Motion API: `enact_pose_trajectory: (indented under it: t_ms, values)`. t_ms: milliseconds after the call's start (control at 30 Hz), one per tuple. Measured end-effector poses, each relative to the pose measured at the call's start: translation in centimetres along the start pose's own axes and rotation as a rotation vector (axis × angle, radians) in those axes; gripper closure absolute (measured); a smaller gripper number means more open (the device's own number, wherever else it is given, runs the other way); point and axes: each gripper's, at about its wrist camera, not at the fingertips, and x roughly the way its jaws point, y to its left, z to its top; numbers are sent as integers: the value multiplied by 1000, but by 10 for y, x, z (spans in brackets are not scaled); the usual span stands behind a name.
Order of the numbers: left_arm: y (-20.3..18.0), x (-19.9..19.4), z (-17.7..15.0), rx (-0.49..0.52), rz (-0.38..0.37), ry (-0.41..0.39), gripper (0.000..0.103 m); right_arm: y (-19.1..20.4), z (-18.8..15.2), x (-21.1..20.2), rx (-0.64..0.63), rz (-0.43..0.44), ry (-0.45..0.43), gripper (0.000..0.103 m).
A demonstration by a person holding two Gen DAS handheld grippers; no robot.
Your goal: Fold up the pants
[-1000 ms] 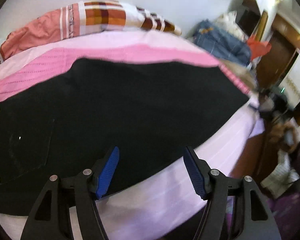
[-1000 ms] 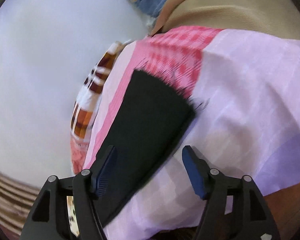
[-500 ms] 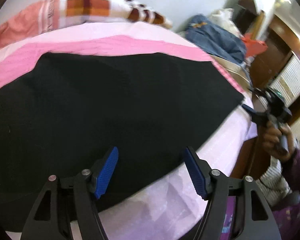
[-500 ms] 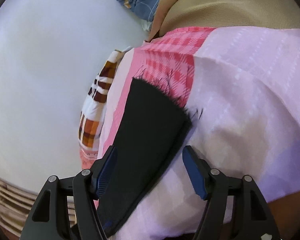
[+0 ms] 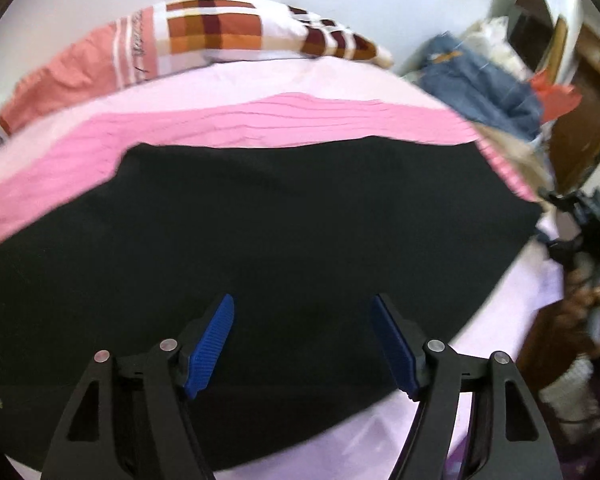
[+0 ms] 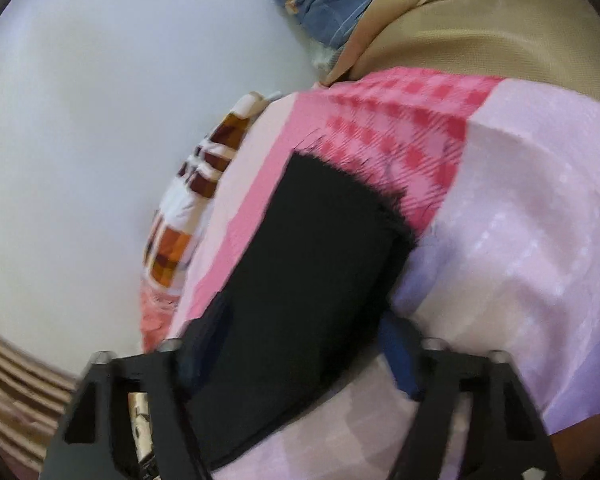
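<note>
Blue fingers (image 5: 211, 346) of the left gripper (image 5: 302, 346) stood wide apart, holding nothing; they hovered over the near edge of the pants (image 5: 280, 248), with black cloth showing across the whole gap. Right gripper (image 6: 300, 356): blurred, its fingers (image 6: 398, 354) also parted and, as far as could be told, empty.

Item, pants: black, spread flat lengthwise on the sheet (image 5: 380, 432), one leg seemingly laid over the other. From the right wrist view the leg end (image 6: 340, 208), with a frayed hem, ran away from between the fingers; its long edge lay close inside the right-hand finger. Whether either finger touched cloth could not be told.

Placement, as judged: the left gripper sat mid-length and the right at the hem end, spaced so that the leg end could be lifted and carried toward the waist for a crosswise fold. Open fingers suited a grasp not yet made.

Item, beyond the pants: a darker pink band (image 5: 300, 120) of the sheet, then a checked pillow (image 5: 220, 32) against the wall.

Item, farthest: a heap of blue denim (image 5: 480, 84) off the bed's end, near wooden furniture.
</note>
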Motion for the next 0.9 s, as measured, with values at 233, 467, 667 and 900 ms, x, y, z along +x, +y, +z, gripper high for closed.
enact_pose_trajectory:
  t_ms: [233, 467, 667, 900]
  values:
    - [5, 0, -3, 10, 119, -5, 21, 8, 3, 9, -37, -20, 26, 87]
    - [9, 3, 1, 8, 138, 0, 20, -8, 5, 4, 31, -85, -17, 64]
    - [11, 10, 1, -3, 144, 19, 19, 10, 7, 22, 5, -41, 47, 45]
    - [11, 12, -1, 4, 148, 32, 19, 3, 7, 39, 25, -66, 66, 95]
